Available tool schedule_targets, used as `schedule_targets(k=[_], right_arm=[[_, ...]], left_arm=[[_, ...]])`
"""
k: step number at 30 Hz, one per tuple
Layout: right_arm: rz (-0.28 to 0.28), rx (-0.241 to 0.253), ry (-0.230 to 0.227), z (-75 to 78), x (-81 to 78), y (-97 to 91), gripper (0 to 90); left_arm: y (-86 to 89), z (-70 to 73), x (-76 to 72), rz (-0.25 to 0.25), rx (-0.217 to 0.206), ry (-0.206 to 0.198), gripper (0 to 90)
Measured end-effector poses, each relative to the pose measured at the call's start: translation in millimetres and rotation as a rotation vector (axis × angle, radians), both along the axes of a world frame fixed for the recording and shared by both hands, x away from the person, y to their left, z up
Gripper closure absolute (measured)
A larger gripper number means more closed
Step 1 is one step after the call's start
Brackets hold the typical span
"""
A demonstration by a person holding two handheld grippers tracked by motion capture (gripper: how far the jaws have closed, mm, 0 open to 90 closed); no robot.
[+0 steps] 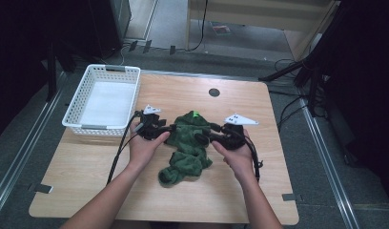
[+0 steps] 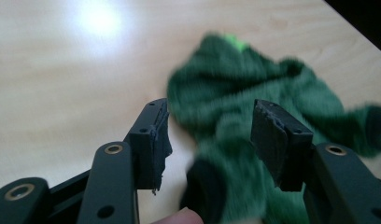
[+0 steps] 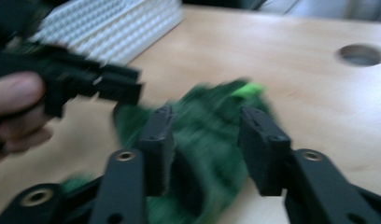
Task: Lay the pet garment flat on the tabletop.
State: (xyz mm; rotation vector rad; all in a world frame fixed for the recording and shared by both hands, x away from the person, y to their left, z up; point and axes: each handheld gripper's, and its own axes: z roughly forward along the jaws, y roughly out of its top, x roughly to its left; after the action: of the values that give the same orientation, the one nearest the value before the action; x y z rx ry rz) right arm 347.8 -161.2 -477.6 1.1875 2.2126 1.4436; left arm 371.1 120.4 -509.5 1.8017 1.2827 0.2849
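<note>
green cloth (image 1: 188,145) bunched up near the middle of the desk (image 1: 240,191), not folded, not in the white basket (image 1: 104,98) at the far left corner. basket looks bare inside. left hand-held gripper (image 2: 209,133) wide, cloth between jaws, not pinched yet. right hand-held gripper (image 3: 205,140) wide too, jaws over the cloth. most likely all of the job left. lots of bare desk near the front edge and right edge.

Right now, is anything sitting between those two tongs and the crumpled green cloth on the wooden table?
Nothing visible. The left tongs and right tongs are both open right at the crumpled green cloth, with its fabric showing between their jaws. The white plastic basket stands off to the left.
</note>
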Motion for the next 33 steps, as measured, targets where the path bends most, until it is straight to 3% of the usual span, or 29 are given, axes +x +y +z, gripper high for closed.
schedule_targets(k=[2,4,5,6,7,10,11,13,15,17,20,21,22,23,24,28,29,30,31,32,33], right_arm=[[0.019,-0.028,0.008,-3.1,-4.7,3.8,50.6],[0.009,-0.098,0.028,-13.6,-6.7,12.4,50.4],[-0.029,-0.132,0.044,-20.0,-4.8,15.6,55.6],[-0.101,-0.138,0.080,-30.4,-0.4,15.0,77.4],[-0.101,-0.138,0.080,-30.4,-0.4,15.0,77.4],[-0.181,-0.082,0.112,-35.5,2.1,5.1,84.8],[-0.236,-0.105,0.118,-40.4,2.1,-1.8,86.1],[-0.255,-0.113,0.128,-44.3,2.4,-6.1,86.1],[-0.299,-0.136,0.151,-54.6,3.4,-16.9,86.0],[-0.316,-0.104,0.171,-60.8,3.3,-24.6,86.0],[-0.314,-0.092,0.164,-62.5,1.7,-27.7,84.5],[-0.306,-0.075,0.154,-60.3,1.2,-27.6,82.3],[-0.279,-0.041,0.141,-52.9,0.7,-28.3,71.6],[-0.279,-0.041,0.141,-52.9,0.7,-28.3,71.6],[-0.269,-0.022,0.122,-44.0,-1.9,-29.8,61.1],[-0.266,0.005,0.076,-28.5,-12.5,-31.4,57.7],[-0.226,0.026,0.038,-18.3,-24.2,-27.5,56.6],[-0.226,0.026,0.038,-18.3,-24.2,-27.5,56.6],[-0.185,0.027,0.017,-13.7,-31.2,-22.7,56.0],[-0.090,0.017,0.002,-6.6,-45.8,-7.2,54.2],[-0.090,0.017,0.002,-6.6,-45.8,-7.2,54.2]], left_arm=[[1.3,-6.7,-4.3,0.003,-0.011,0.049,45.7],[1.1,-12.8,-5.3,0.015,-0.011,0.077,46.9],[0.3,-15.2,-4.8,0.012,-0.006,0.098,49.1],[-0.5,-17.4,-4.3,0.005,0.001,0.111,59.3],[-1.0,-18.5,-4.5,-0.005,0.007,0.124,59.3],[-0.4,-19.8,-5.8,-0.023,0.073,0.139,79.1],[0.1,-21.3,-5.4,-0.026,0.094,0.138,82.7],[0.4,-25.6,-4.6,-0.021,0.123,0.141,83.3],[0.6,-28.3,-4.7,-0.025,0.111,0.146,83.1],[-1.3,-29.5,-5.0,-0.011,0.104,0.135,82.9],[-2.1,-28.1,-4.6,-0.002,0.083,0.122,76.8],[-0.9,-26.4,-4.8,-0.005,0.072,0.111,70.3],[0.1,-24.1,-5.6,0.002,0.059,0.098,56.2],[1.8,-21.7,-6.9,0.008,0.047,0.081,56.2],[6.3,-14.5,-10.0,0.005,0.017,0.063,50.3],[11.2,-2.3,-19.9,-0.006,-0.021,0.016,47.7],[12.9,1.4,-25.4,-0.014,-0.029,0.003,47.0],[14.8,4.4,-32.0,-0.025,-0.037,-0.006,47.0],[17.1,6.6,-40.0,-0.041,-0.046,-0.015,46.8],[19.2,7.4,-49.4,-0.048,-0.051,-0.025,46.5],[21.4,6.6,-59.2,-0.064,-0.045,-0.032,46.5]])
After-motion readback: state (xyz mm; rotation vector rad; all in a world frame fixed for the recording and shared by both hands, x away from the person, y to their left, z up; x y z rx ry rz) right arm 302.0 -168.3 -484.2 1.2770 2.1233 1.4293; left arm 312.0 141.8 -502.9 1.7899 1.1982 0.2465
